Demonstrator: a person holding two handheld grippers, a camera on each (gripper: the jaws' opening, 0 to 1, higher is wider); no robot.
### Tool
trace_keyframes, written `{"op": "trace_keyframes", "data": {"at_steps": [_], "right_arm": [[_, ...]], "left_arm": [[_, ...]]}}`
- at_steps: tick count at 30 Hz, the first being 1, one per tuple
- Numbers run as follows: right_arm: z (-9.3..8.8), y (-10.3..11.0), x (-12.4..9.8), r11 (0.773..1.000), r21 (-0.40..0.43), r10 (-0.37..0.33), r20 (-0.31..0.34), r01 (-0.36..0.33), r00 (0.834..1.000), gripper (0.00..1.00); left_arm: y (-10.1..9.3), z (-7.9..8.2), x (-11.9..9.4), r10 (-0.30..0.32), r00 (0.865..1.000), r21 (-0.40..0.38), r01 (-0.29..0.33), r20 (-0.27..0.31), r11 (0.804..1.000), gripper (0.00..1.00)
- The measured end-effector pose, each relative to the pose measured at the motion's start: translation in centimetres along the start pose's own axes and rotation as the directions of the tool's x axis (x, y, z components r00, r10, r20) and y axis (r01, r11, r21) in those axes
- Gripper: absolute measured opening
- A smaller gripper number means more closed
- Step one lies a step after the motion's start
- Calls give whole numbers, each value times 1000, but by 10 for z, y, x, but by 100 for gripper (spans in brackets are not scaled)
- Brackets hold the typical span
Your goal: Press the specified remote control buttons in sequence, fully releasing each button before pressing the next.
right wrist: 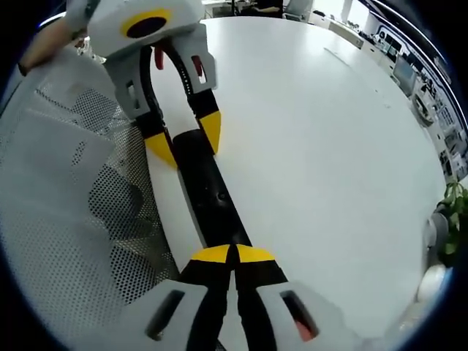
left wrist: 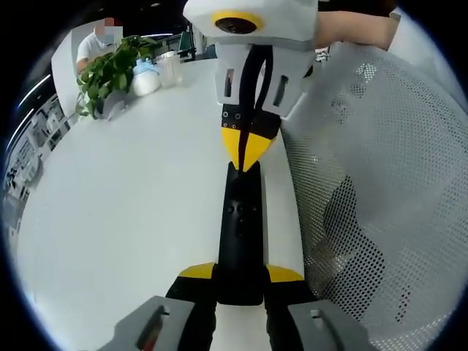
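Remote control (left wrist: 240, 238) at frame centre on the white table (left wrist: 124, 197), clamped at its near end by the left gripper (left wrist: 241, 274). Right gripper (right wrist: 232, 256), jaws closed together, presses its top; the sequence's progress cannot be judged.

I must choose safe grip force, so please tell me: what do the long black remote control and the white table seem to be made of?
The long black remote control looks like matte plastic: dull dark surface, small moulded buttons, no metallic shine. The white table looks like smooth laminate or painted board with a soft sheen; the exact material cannot be told.
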State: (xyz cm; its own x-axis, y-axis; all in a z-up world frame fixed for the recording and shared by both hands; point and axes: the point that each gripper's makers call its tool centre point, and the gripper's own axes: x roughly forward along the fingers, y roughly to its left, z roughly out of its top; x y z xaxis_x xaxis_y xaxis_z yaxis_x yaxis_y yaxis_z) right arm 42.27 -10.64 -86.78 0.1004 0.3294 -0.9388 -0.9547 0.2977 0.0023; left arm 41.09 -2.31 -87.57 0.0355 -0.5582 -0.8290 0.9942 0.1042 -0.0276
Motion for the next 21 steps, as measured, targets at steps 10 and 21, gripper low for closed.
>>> {"op": "trace_keyframes", "data": {"at_steps": [10,21], "right_arm": [[0,0,0,1000,-13,0,-9,0,1000,0],[0,0,0,999,-44,-7,-30,6,1000,0]], "left_arm": [[0,0,0,0,1000,1,0,-1,1000,24],[0,0,0,-1,1000,1,1,-2,1000,24]]}}
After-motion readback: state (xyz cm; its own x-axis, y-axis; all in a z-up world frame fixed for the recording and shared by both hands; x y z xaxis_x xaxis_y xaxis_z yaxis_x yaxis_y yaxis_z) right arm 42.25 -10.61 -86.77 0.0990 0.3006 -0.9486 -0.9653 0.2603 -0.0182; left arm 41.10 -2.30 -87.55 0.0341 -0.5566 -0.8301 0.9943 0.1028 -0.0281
